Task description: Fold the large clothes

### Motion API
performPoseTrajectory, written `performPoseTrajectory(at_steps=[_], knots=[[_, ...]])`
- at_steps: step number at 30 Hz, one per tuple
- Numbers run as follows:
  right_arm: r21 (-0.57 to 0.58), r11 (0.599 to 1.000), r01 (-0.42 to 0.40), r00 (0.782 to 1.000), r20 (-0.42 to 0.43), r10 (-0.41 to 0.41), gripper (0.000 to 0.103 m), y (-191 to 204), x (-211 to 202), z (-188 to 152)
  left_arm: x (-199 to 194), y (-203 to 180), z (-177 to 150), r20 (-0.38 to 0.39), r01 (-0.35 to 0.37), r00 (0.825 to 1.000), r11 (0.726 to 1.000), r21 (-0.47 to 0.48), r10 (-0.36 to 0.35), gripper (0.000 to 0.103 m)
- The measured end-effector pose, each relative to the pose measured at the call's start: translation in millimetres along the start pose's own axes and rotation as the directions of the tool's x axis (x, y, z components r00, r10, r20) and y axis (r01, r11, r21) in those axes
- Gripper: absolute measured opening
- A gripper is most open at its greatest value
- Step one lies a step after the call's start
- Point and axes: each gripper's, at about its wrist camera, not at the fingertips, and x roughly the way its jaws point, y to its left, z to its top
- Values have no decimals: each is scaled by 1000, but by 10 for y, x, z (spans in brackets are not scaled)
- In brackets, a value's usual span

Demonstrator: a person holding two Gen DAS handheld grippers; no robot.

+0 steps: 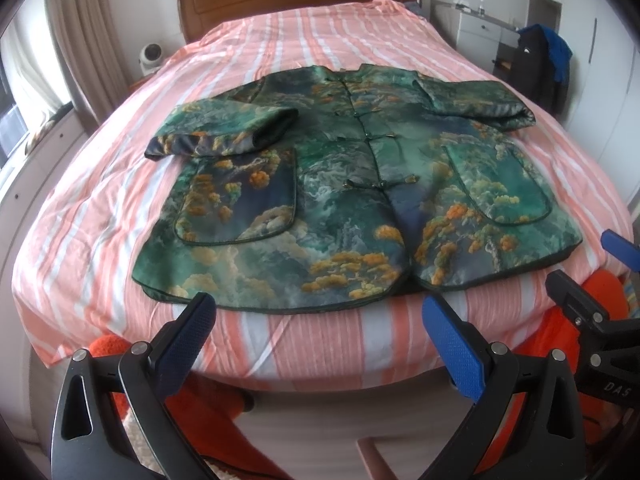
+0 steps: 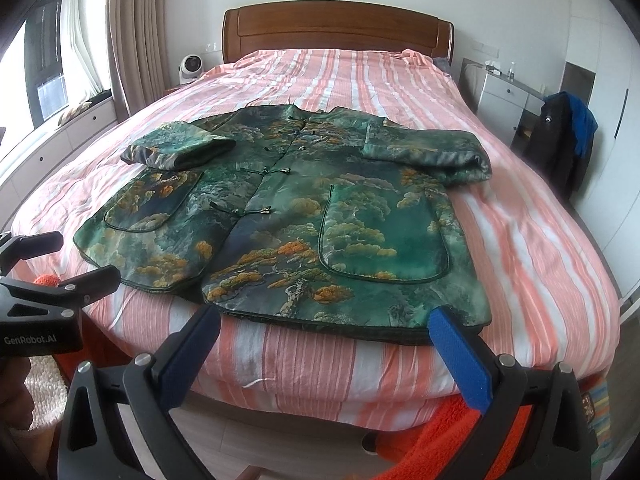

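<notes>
both claws, left claw [image 1: 320, 328] and right claw [image 2: 328, 340], are held wide and empty before the jacket [image 1: 352, 200]; sleeves are folded in, so the hem should be gripped next.

The room is lit softly by daylight from the window [image 2: 44, 80] left of the bed [image 2: 360, 80]. Straight lines are bent and corners blackened by fisheye distortion.
</notes>
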Motion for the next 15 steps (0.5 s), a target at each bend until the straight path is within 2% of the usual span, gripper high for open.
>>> performPoseTrajectory(at_steps=[15], knots=[[-7, 1000, -5, 1000, -3, 4, 103, 14, -2, -1, 63, 21, -16, -16, 11, 1000, 1000, -4, -11, 103]])
